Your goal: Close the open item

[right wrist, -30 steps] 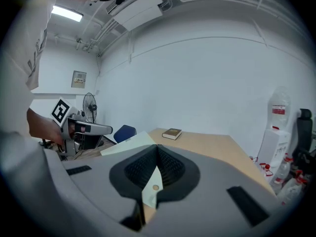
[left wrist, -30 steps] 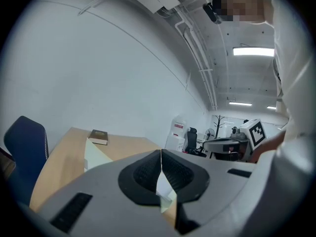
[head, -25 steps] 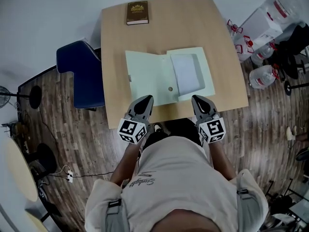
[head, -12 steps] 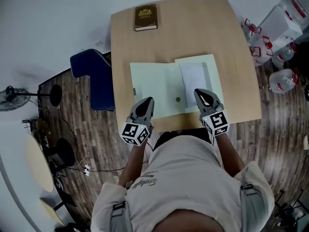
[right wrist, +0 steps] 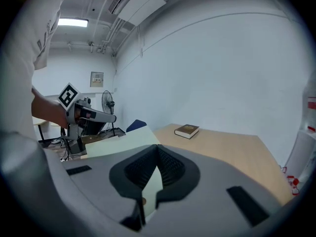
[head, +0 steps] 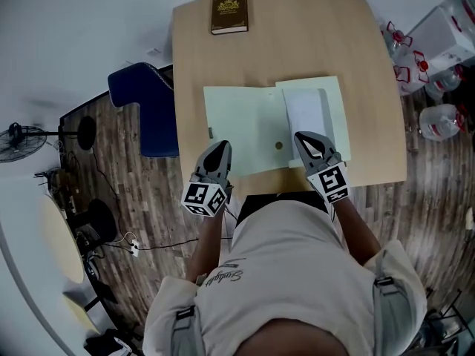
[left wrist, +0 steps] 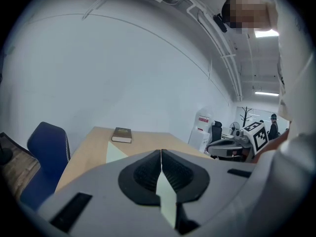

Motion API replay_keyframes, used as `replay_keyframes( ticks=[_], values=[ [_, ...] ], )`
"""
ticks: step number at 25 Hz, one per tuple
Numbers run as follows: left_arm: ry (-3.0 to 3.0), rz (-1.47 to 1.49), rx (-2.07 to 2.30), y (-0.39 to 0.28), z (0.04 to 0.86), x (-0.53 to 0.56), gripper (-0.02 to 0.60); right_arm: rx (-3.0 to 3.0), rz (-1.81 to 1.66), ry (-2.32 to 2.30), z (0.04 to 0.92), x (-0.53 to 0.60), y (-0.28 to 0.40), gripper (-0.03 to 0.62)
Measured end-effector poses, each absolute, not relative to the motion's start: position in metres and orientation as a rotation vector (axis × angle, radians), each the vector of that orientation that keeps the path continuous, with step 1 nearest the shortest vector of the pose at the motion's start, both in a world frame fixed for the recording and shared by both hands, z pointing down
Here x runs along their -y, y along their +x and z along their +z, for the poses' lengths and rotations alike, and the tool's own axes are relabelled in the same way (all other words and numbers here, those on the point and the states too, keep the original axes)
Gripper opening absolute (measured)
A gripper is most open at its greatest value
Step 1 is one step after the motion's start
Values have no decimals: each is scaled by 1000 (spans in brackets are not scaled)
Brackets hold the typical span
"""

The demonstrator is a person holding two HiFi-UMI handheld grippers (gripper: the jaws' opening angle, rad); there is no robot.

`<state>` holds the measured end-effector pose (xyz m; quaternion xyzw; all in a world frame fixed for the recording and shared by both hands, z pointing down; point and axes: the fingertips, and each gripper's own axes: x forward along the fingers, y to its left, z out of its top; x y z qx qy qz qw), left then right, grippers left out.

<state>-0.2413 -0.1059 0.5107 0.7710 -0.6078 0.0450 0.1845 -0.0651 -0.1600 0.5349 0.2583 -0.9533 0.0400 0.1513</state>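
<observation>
— Where was the pale green paper folder [head: 245,128] found?
— It was laid open, flat, on the near half of the tan wooden bench [head: 297,43].
— And the grippers?
— Both were clenched with nothing grasped; the left gripper [head: 220,147] and right gripper [head: 306,138] were held at the bench's near edge.

In the head view, parts of the folder's [head: 252,124] near edge are hidden under the left claw [head: 217,148] and the right claw [head: 306,136]. The gilt print on the brown book [head: 228,12] is too small to read. The water bottles [head: 444,119] beside the bench [head: 312,28] are cut off by the picture's right edge.
</observation>
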Motion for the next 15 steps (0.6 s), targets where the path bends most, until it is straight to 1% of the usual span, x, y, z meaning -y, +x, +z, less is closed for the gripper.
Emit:
replay_keyframes(
  ticks=[6,11,15],
  values=[
    [2182,116,1706,-283,511,96,15,2744,150,784,525,151,-90,-11],
    [2108,113,1680,-330,533,90,15,2720,112,827,515,147,-110,-11],
    [2090,149,1658,-352,558,90,15,2681,102,857,519,138,-114,-11]
  ],
)
